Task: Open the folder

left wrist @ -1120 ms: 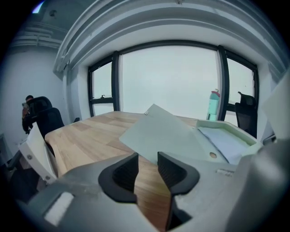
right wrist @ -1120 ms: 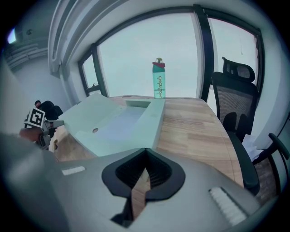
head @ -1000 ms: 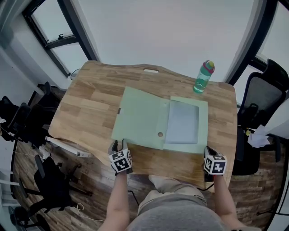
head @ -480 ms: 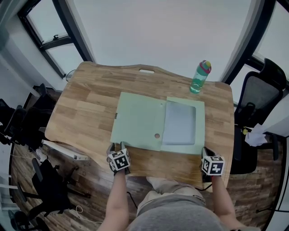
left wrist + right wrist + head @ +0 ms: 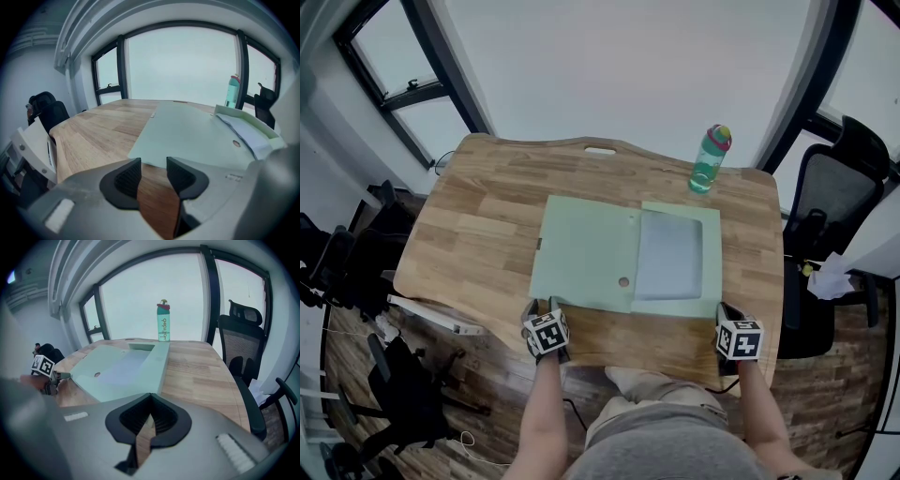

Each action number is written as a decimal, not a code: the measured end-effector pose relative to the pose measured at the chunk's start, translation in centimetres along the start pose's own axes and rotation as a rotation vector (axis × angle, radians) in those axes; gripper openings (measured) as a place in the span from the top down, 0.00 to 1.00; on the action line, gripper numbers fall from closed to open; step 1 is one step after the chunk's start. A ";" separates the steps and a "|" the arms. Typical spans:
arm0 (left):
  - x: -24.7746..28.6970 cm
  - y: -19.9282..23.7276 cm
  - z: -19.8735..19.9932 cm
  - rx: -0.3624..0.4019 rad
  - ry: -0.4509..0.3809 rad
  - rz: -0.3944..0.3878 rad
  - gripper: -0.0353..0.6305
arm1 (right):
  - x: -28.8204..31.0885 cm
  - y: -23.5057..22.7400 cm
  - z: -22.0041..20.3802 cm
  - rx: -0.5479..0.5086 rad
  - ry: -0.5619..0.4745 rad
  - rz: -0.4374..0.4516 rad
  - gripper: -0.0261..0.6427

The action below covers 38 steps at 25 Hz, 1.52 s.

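Two grippers we hold at the table's (image 5: 483,220) near edge: left gripper (image 5: 542,306), jaws just opened, nothing between; right gripper (image 5: 721,308) pinched closed, empty. Green folder (image 5: 581,248) lies mid-table.

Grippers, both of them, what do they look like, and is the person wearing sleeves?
Both the left gripper and right gripper have light grey moulded bodies with black ribbed pads. Each carries a white cube printed with black square markers. No cables show. The forearms are bare, no sleeves; the top is grey.
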State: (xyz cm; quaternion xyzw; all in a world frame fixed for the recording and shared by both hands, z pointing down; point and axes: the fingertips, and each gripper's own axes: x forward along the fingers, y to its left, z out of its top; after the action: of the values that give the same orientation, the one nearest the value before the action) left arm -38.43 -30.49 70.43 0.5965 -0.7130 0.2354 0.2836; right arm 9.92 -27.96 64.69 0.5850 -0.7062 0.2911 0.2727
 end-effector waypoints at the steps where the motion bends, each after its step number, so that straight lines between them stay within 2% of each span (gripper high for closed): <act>1: -0.3 0.0 0.2 -0.014 -0.009 -0.004 0.68 | 0.0 0.0 0.0 -0.001 -0.001 0.000 0.96; 5: -1.7 -0.2 1.3 -0.077 -0.054 -0.019 0.70 | -0.1 0.1 0.0 -0.003 -0.021 0.000 0.96; 10: -4.2 -1.2 3.4 -0.122 -0.140 -0.047 0.72 | -0.1 0.1 0.0 -0.045 -0.036 -0.020 0.96; 13: -6.0 -2.3 4.3 -0.143 -0.191 -0.083 0.72 | -0.4 0.8 -0.1 -0.071 -0.034 0.003 0.96; 20: -10.0 -6.5 5.3 -0.120 -0.251 -0.169 0.73 | -2.6 3.0 -0.2 -0.128 -0.091 0.078 0.96; 24: -12.7 -9.0 5.2 -0.132 -0.276 -0.208 0.76 | -4.4 4.1 -0.2 -0.140 -0.126 0.122 0.96; 28: -15.2 -12.1 4.7 -0.130 -0.287 -0.259 0.80 | -6.3 5.1 0.2 -0.129 -0.169 0.170 0.96; 38: -21.9 -19.2 2.3 -0.060 -0.318 -0.389 0.93 | -12.5 7.8 -0.1 -0.092 -0.273 0.275 0.96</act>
State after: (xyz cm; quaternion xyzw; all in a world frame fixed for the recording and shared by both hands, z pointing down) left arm -17.00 -19.76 53.65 0.7433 -0.6271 0.0582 0.2253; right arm 4.32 -18.39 54.93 0.5042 -0.8222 0.2112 0.1587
